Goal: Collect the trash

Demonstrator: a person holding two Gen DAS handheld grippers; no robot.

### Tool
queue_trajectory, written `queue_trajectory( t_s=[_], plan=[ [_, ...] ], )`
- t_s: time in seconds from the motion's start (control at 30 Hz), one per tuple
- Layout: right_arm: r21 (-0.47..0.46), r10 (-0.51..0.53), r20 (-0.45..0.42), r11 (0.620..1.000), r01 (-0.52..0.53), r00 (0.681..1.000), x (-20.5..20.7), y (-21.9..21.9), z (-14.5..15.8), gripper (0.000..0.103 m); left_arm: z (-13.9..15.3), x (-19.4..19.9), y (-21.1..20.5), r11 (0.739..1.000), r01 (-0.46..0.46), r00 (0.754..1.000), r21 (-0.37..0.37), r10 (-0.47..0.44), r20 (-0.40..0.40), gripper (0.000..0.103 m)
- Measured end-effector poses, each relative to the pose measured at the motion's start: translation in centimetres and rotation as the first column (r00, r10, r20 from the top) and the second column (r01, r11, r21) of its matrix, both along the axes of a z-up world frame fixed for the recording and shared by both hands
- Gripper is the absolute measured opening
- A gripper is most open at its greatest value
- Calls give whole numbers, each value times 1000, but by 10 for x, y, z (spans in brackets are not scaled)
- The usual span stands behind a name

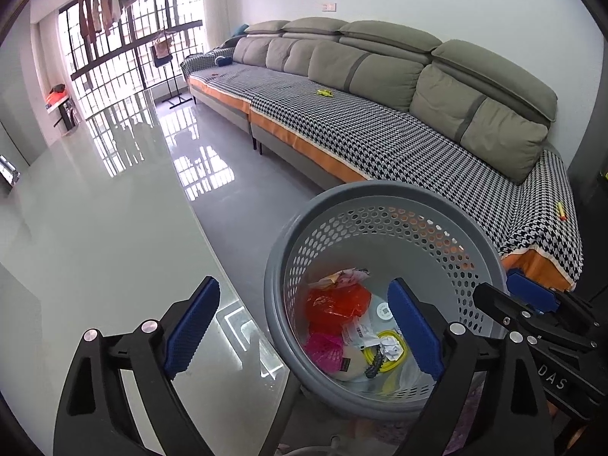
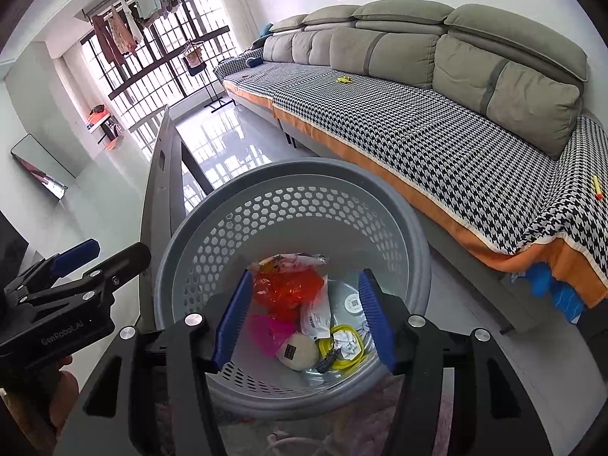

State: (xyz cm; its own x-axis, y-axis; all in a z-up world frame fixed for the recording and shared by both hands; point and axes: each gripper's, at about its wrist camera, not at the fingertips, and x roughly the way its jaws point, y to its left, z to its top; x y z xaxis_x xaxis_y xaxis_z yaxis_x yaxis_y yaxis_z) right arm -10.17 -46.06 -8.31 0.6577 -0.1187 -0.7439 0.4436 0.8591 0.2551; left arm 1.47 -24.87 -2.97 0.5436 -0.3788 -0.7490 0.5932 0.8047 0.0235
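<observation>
A grey perforated trash basket [image 1: 383,197] [image 2: 296,174] stands on the floor between a glass table and a sofa. It holds an orange plastic bag [image 1: 336,306] [image 2: 287,288], a pink item [image 1: 325,349] [image 2: 271,330], a cream round pad [image 2: 298,351], white wrappers and a yellow ring [image 1: 387,349] [image 2: 342,345]. My left gripper [image 1: 304,328] is open and empty, its right finger over the basket. My right gripper [image 2: 304,321] is open and empty, above the basket's mouth. The right gripper also shows in the left wrist view [image 1: 532,304], and the left gripper in the right wrist view [image 2: 76,262].
A glossy glass table [image 1: 95,228] [image 2: 159,197] lies left of the basket. A long grey sofa [image 1: 380,76] [image 2: 418,57] with a houndstooth cover runs along the right wall; a small yellow item [image 1: 325,92] [image 2: 344,79] and a yellow-orange pen [image 1: 560,211] [image 2: 596,187] lie on it.
</observation>
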Motion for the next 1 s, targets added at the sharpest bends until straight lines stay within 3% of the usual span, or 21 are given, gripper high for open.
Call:
queue_trajectory(
  t_s=[0.17, 0.27, 1.0],
  plan=[
    [-10, -1, -2, 1000, 1, 1000, 0, 3, 2, 57, 2, -1, 1, 1000, -10, 1000, 3, 10, 12, 93],
    [-11, -1, 5, 1000, 1, 1000, -2, 3, 3, 63, 3, -2, 3, 1000, -14, 1000, 2, 14, 14, 94],
    [-31, -8, 7, 999, 8, 1000, -8, 8, 8, 63, 6, -5, 9, 999, -33, 999, 9, 32, 25, 97]
  ],
)
